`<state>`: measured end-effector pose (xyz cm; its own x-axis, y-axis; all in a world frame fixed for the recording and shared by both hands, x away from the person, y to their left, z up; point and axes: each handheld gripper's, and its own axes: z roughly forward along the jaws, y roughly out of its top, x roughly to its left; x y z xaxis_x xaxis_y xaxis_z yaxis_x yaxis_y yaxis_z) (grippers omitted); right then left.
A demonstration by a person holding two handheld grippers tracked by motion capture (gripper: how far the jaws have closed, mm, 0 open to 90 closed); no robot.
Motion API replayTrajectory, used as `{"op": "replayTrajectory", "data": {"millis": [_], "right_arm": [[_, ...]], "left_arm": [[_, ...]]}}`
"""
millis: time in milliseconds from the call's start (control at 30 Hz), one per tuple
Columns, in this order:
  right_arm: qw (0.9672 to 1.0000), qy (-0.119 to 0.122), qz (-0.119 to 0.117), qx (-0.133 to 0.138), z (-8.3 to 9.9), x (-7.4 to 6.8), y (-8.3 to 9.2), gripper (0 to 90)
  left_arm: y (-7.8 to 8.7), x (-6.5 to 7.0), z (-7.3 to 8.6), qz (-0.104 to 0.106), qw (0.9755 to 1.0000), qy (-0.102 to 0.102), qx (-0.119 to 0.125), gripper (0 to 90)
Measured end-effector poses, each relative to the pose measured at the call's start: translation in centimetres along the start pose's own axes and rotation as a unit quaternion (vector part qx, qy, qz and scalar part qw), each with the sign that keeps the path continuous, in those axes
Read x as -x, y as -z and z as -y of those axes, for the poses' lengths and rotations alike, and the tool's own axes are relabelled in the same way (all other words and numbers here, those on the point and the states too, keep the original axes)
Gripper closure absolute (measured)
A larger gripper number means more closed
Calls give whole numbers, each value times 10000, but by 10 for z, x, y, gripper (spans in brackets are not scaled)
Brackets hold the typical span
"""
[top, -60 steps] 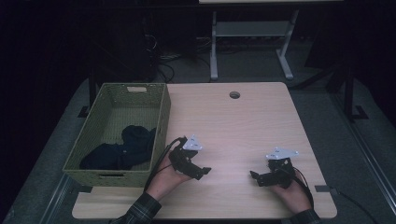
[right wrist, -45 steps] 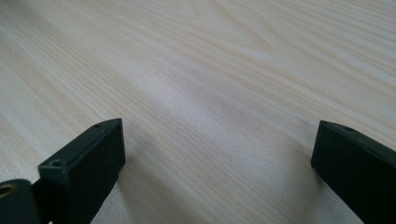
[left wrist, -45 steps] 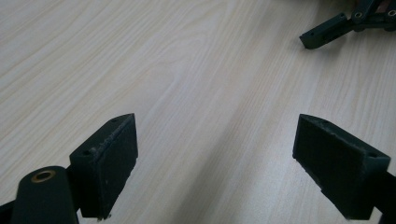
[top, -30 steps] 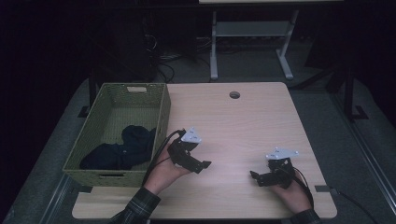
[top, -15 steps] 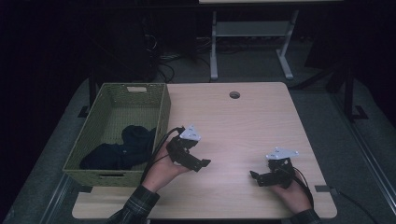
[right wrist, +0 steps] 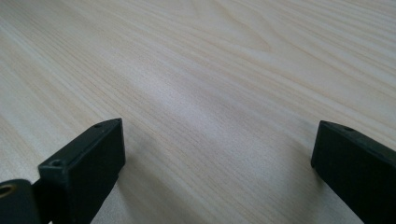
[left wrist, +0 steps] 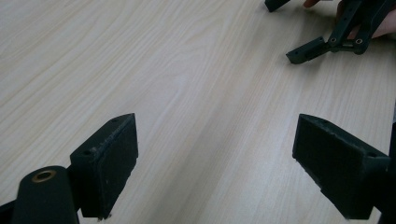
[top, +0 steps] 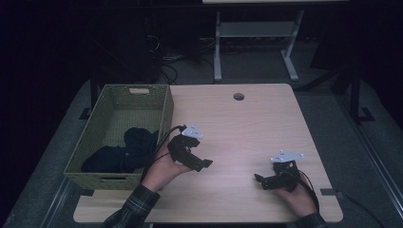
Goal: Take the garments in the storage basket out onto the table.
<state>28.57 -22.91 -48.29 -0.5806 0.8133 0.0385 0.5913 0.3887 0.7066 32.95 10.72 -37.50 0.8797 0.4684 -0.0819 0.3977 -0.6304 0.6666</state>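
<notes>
grippers both wide open, empty, over bare table (top: pixel 247 118). left gripper (top: pixel 192 159) just right of basket (top: pixel 164 111), nearer than right gripper (top: pixel 273 179). dark cloth (top: pixel 126 152) heaped in basket's near end, left of that gripper; long axis unclear.

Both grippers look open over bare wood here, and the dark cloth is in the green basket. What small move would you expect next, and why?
Probably the left gripper swings left toward the green basket. Its jaws stand wide apart with nothing between them, it is the nearer one to the basket, and the dark cloth lying inside is the only loose thing to grasp. The right gripper rests open on the table.
</notes>
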Motion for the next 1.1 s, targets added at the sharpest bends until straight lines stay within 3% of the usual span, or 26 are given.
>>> {"op": "replayTrajectory", "data": {"millis": [433, 1100], "right_arm": [[10000, -5, 2, 3, 0, 0, 0, 26], [10000, -2, 2, 3, 0, 0, 0, 26]], "left_arm": [[16, -9, -4, -117, 9999, -74, -89, 139], [44, -27, -2, -311, 9995, -10, 2, 139]]}}
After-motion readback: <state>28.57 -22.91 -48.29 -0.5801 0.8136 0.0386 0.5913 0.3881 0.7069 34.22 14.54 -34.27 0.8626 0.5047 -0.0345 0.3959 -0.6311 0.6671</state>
